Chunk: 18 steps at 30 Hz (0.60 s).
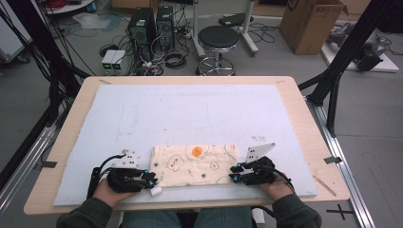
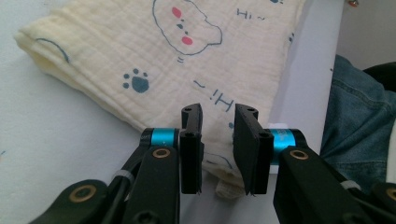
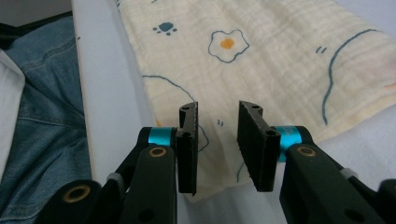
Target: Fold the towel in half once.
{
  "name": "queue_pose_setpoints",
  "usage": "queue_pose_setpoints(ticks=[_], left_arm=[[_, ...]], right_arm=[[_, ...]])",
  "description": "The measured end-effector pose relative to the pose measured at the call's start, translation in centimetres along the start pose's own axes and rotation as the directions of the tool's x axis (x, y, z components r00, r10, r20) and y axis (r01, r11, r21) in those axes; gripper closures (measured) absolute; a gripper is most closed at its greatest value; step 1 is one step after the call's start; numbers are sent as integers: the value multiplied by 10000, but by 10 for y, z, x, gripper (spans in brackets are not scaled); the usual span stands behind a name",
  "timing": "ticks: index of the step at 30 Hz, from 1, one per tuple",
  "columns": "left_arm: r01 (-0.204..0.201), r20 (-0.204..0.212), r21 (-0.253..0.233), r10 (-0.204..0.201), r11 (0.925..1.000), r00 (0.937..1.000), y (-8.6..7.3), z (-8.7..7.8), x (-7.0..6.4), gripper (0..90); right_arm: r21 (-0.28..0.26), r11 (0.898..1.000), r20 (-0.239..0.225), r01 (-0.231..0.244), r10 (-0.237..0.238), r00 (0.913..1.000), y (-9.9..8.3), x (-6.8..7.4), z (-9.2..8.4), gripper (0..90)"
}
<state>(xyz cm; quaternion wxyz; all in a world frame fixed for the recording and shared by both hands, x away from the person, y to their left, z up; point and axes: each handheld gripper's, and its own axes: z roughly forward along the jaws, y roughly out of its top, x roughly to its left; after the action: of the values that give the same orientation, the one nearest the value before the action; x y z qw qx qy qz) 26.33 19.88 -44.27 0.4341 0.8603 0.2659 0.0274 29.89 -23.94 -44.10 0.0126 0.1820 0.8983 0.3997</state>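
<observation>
1. Left gripper [image 1: 151,183] sits at the cloth's near-left corner, jaws apart with a gap between them. In the left gripper view the corner hem of the folded cloth [image 2: 187,60] lies under that gap; pads not pressing on it.
2. Right gripper [image 1: 233,172] is at the near-right corner, jaws likewise apart, cloth edge below the gap, nothing clamped.
3. Cloth lies flat at 6 o'clock on the pale foam mat [image 1: 190,109], near the person's edge. Cream muslin, printed with paw marks and a fried egg [image 3: 227,43].
4. Handling, as a judgement: light, soft, limp, crinkled weave so not slippery. It will sag and drape once lifted; layers may separate.
5. Best hold: the two near corners, pinching all the folded layers at once, biting in from the hem.
6. Farther off at 12 o'clock: bare mat, then the wooden table [image 1: 304,109] rim.
</observation>
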Motion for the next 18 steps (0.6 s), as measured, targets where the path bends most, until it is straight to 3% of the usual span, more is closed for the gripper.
queue_pose_setpoints(ticks=[9,14,18], left_arm=[[-199,-137,3,199,9998,9997,-1,0,-3,711],[-193,-88,-55,193,9998,9998,0,0,-2,699],[-131,-160,-396,125,9991,9998,2,-4,-1,661]], right_arm=[[-140,9996,385,235,-229,9990,-5,5,-1,678],[-189,9998,335,100,-94,9994,-5,5,0,673],[-148,9999,266,9,-5,9996,-4,5,0,623]])
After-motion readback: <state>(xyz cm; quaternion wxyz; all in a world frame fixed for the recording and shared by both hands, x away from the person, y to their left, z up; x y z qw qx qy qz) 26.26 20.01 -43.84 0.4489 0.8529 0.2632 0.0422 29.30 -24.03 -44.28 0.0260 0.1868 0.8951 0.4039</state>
